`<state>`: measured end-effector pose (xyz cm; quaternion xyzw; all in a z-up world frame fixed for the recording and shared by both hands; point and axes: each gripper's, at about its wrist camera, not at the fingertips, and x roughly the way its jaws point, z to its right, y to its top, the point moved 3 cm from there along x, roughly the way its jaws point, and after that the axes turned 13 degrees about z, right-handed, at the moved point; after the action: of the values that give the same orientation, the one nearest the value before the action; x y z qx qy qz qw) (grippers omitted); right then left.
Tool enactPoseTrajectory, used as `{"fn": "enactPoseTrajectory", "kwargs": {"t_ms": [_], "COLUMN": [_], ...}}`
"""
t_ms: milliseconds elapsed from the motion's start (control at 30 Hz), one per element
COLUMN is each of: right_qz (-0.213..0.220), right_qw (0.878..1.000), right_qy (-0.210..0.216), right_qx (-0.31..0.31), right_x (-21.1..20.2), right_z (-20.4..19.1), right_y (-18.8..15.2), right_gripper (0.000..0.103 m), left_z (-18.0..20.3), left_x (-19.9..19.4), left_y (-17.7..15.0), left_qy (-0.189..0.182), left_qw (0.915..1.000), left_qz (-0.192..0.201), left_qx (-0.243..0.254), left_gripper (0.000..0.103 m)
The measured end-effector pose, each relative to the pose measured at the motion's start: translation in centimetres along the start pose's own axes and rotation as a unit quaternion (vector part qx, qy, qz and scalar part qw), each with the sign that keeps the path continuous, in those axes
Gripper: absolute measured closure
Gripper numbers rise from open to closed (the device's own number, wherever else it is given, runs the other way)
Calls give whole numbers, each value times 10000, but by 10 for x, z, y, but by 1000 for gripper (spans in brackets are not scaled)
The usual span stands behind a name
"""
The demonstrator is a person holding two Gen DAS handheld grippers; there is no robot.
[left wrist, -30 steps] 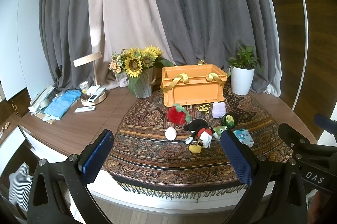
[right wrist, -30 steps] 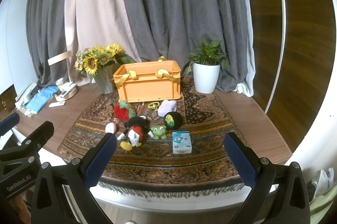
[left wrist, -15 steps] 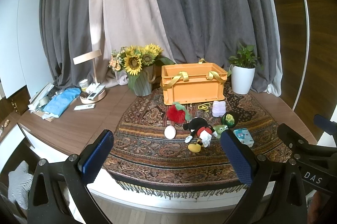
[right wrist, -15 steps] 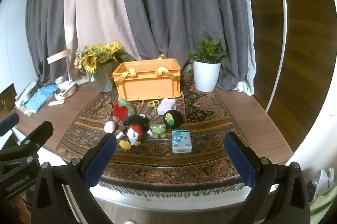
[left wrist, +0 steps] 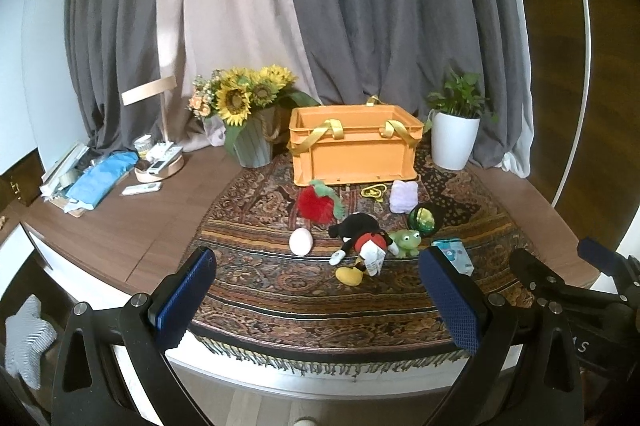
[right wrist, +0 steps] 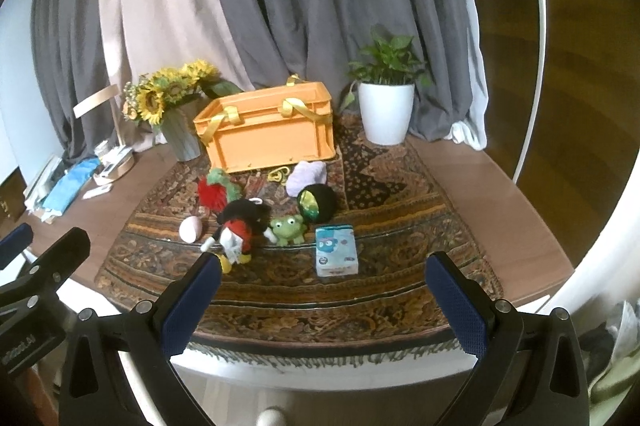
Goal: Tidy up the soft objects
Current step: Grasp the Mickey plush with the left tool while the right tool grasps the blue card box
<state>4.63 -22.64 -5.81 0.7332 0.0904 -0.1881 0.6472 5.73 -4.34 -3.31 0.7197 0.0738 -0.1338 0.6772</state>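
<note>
Compared with a second ago, the right wrist view sits closer to the desk and lower, while the left view barely shifts; judged from that, the approach is starting and nothing is packed yet. The orange crate stands behind the toys on the patterned rug. Both the left gripper and right gripper are spread and empty. Only the right view shows the tissue pack whole; the left view half hides it, yet shows the mouse plush fully.
</note>
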Motion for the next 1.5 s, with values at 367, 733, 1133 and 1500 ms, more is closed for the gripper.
{"fn": "enactPoseTrajectory", "kwargs": {"t_ms": [367, 733, 1133, 1500], "right_qz": [-549, -1075, -1447, -1651], "right_qw": [9983, 9928, 9883, 9850], "right_qy": [-180, -526, -456, -81], "right_qx": [73, -62, -153, -487], "right_x": [71, 138, 182, 215], "right_z": [4, -3, 12, 13], "right_y": [-13, -32, -56, -68], "right_gripper": [1, 1, 5, 20], "left_z": [9, 20, 44, 58], "left_x": [77, 167, 217, 248], "left_y": [-6, -28, -62, -84], "left_qy": [-334, -1042, -1142, -940], "left_qw": [9979, 9857, 9739, 9726], "left_qz": [-539, -1310, -1946, -2108], "left_qx": [143, 210, 259, 268], "left_gripper": [0, 0, 2, 18]}}
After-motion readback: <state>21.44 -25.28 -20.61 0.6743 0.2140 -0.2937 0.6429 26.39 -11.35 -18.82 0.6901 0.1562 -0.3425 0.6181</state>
